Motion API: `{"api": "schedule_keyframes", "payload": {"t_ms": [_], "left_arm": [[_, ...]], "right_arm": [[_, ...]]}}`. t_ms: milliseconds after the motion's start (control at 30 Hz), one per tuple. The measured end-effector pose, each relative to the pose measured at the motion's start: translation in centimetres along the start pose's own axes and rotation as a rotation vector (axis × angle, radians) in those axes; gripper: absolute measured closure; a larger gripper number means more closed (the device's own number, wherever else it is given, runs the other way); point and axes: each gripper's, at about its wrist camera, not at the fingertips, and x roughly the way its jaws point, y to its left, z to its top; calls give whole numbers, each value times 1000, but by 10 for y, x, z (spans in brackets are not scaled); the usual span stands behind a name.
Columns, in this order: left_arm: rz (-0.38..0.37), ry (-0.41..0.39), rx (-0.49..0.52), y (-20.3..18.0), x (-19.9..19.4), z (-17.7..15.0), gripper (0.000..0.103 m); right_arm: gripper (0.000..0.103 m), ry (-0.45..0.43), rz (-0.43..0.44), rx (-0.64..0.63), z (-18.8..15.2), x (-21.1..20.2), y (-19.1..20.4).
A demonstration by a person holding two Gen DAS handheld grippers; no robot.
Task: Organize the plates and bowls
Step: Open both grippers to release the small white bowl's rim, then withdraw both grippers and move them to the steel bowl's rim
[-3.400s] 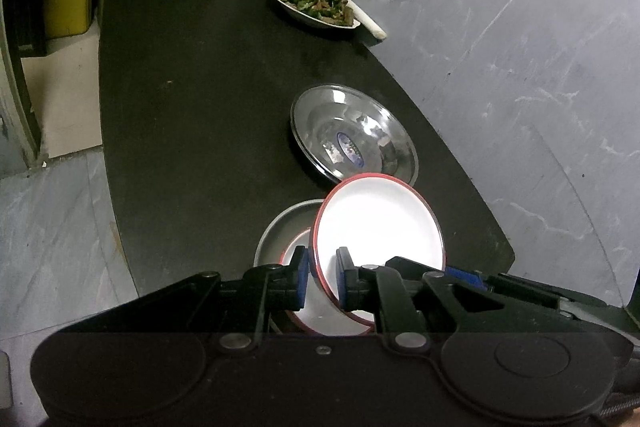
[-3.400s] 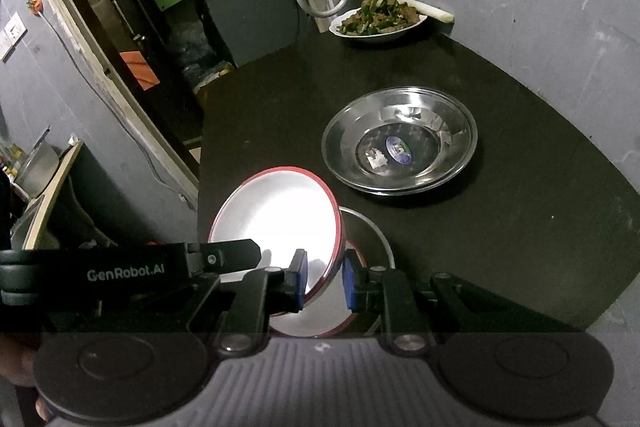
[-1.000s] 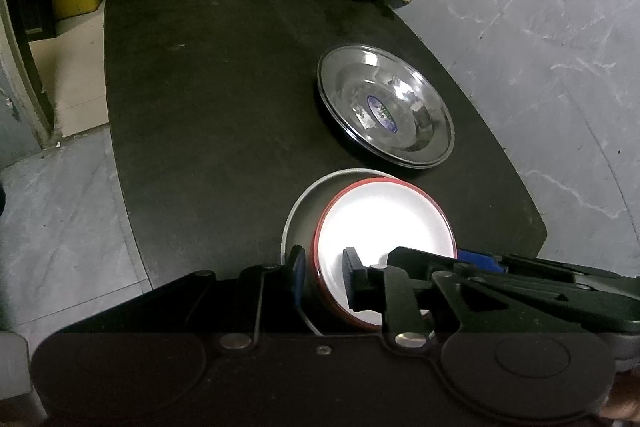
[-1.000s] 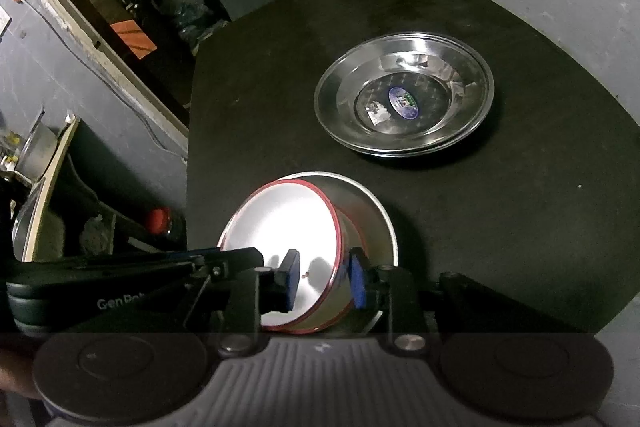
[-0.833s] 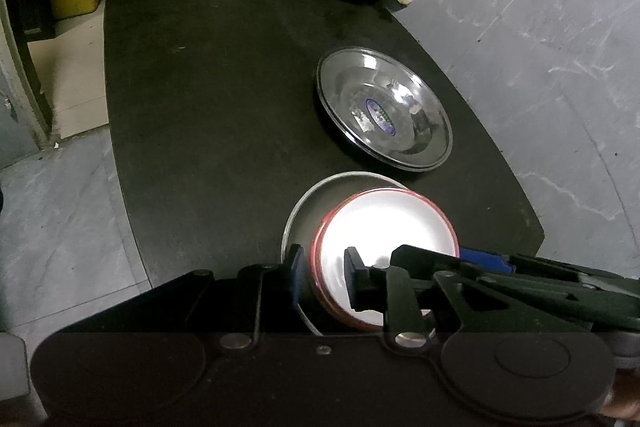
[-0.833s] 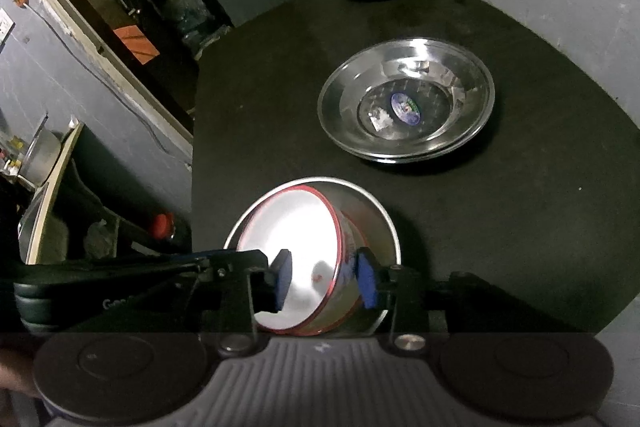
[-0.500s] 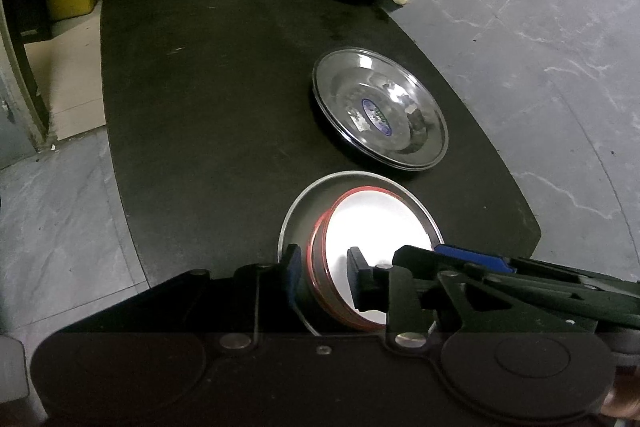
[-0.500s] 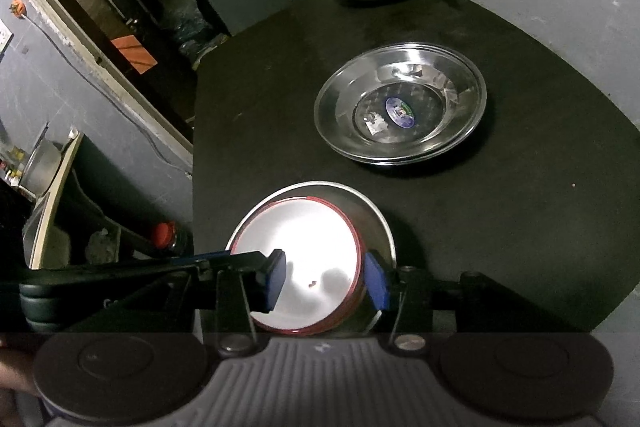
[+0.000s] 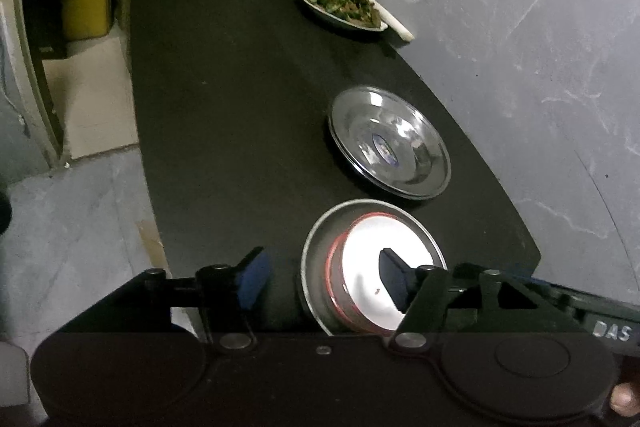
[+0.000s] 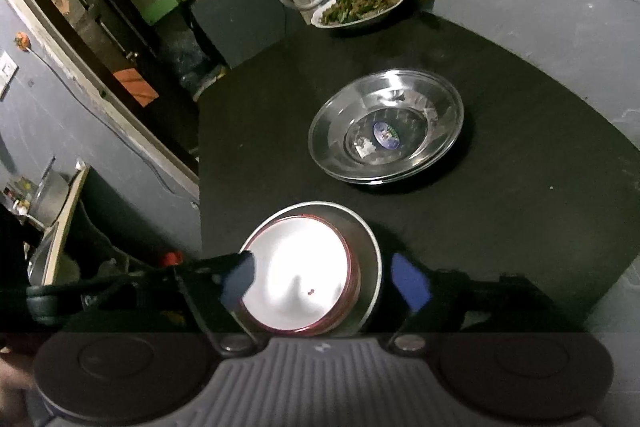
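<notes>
Both tongs, left tongs [image 9: 322, 285] and right tongs [image 10: 326, 277], angle downward, jaws opening, pads clear of the red-rimmed white enamel bowl [image 9: 374, 273] nested in a steel bowl [image 9: 316, 259]; only the right view shows a red-capped bottle [image 10: 171, 259] beside it.

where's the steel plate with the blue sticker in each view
Left wrist: the steel plate lies right of centre, beyond the red-rimmed plates between the left gripper's opening jaws.
Right wrist: the steel plate lies upper right of centre, beyond the same stack.
Shared landmark: the food dish at the table's far end.
</notes>
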Motion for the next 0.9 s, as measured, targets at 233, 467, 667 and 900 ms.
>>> {"api": "schedule_keyframes", "payload": {"t_ms": [233, 467, 667, 900], "left_arm": [[-9, -72, -17, 4, -15, -1, 3], [-11, -136, -51, 13, -28, -2, 1], [10, -174, -61, 20, -40, -5, 1], [75, -193, -32, 27, -57, -14, 1]], "right_arm": [[0, -40, 14, 26, -4, -13, -6], [0, -88, -11, 63, -9, -24, -14], [0, -105, -51, 101, -11, -29, -25], [0, -102, -123, 60, -18, -32, -23]]}}
